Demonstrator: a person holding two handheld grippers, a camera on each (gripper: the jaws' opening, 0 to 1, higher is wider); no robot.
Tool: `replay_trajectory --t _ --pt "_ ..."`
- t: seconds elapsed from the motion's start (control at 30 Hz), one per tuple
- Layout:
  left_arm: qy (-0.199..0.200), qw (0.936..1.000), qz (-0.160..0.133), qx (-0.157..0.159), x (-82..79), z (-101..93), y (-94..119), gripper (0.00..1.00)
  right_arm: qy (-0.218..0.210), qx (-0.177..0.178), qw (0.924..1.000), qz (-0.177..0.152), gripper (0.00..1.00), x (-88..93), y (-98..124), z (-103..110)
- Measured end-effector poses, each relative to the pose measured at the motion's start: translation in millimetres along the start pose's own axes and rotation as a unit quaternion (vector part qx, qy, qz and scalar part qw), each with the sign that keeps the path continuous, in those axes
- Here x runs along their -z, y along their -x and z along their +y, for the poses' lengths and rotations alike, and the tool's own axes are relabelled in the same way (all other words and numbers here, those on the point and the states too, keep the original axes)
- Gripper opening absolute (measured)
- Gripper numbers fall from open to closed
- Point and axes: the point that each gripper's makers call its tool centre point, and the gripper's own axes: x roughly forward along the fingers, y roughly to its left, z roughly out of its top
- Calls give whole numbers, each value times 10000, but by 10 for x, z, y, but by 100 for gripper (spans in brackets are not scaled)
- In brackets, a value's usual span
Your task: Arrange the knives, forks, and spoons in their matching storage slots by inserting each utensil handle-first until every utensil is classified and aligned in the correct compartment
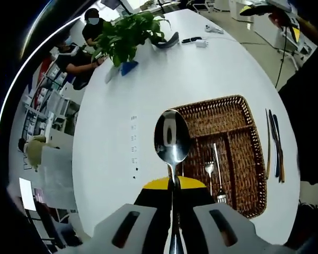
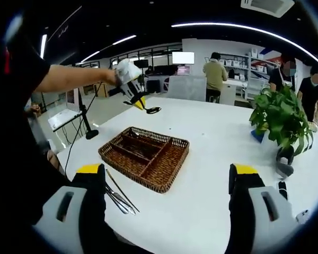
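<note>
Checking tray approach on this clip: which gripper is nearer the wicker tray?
Left, probably. The left gripper, clamping a spoon, hovers above the wicker tray; the right gripper sits open, back from the tray's near edge.

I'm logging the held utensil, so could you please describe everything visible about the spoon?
The spoon is shiny metal with an oval, mirror-like bowl that reflects the room. Its thin handle runs down between the left tongs, which are shut on it. It is held in the air above the white table, bowl pointing away, beside the wicker tray.
</note>
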Motion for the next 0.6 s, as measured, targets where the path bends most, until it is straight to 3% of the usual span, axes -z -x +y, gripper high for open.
replay_trajectory --t 0.33,0.6 --pt "43 10000 14 10 26 45 -118 1 -52 59 10000 30 100 33 1 -40" --pt "95 9999 61 75 151 40 -372 1 -97 114 9999 53 100 55 16 -69"
